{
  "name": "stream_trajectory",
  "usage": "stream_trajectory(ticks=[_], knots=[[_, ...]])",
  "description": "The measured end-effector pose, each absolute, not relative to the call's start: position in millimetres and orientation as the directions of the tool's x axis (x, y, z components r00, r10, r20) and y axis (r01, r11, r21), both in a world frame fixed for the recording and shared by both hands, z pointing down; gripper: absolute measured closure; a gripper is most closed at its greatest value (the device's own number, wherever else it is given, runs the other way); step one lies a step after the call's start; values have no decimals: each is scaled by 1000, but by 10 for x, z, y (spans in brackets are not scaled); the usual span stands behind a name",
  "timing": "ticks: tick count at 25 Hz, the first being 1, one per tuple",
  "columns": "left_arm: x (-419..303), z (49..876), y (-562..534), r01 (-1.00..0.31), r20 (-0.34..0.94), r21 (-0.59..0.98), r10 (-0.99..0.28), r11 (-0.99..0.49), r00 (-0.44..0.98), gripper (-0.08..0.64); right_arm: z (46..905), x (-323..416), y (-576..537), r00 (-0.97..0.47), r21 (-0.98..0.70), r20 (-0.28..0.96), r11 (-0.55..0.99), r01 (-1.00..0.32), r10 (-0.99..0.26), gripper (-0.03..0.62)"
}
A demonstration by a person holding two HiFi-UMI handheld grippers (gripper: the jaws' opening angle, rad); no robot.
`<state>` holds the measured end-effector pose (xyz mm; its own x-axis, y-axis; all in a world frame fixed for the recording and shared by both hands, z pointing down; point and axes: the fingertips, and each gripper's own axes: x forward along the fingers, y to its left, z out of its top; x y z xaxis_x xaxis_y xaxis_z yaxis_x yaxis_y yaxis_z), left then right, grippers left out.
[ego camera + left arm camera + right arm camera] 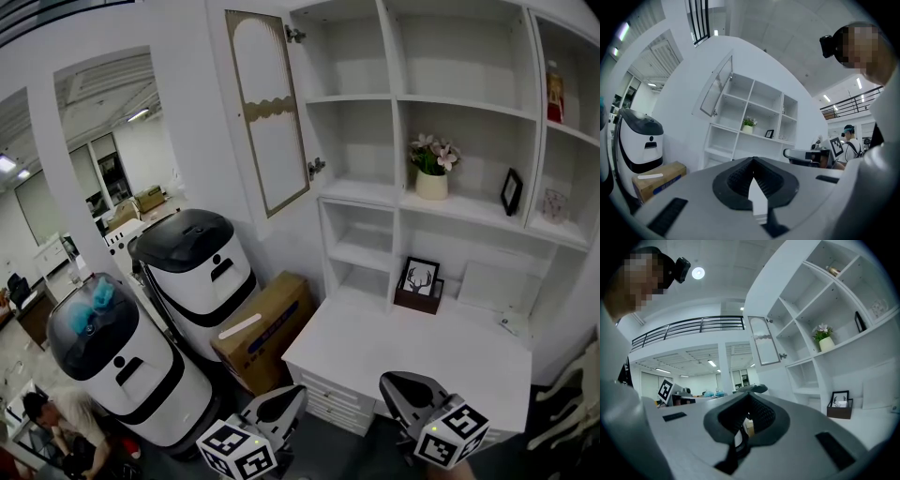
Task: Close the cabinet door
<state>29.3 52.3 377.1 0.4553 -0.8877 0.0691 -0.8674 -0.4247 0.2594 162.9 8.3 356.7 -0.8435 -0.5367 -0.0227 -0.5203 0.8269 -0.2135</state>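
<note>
Fingers (737, 180) together on left gripper (296, 392) and right gripper (392, 381), both empty. Cabinet door (270, 112) hangs wide open, upper left of shelves (390, 94), well away. Nothing done yet; whole close remains.

Count from the head view: one cabinet door (270, 112) at upper centre, one white desk (375, 352) at lower centre, and two grippers at the bottom edge, namely the left gripper (298, 390) and the right gripper (387, 382). The left of the frame held two white-and-black machines, the rear machine (199, 272) and the front machine (122, 361), with one cardboard box (267, 328) beside them and one person (61, 422) in the lower left corner. The shelves at right held one potted flower (432, 169), one reddish container (555, 94) at upper right, and two framed pictures, the black frame (511, 190) and the antler picture (420, 277).
</note>
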Motion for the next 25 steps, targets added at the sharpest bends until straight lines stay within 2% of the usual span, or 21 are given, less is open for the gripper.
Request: stream_trajectory(ticks=[25], knots=[[-530,3774,-15,-846,36,275,-874,-457,484,554,3559,869,-390,-809,-212,1,791,-575,-588,588]])
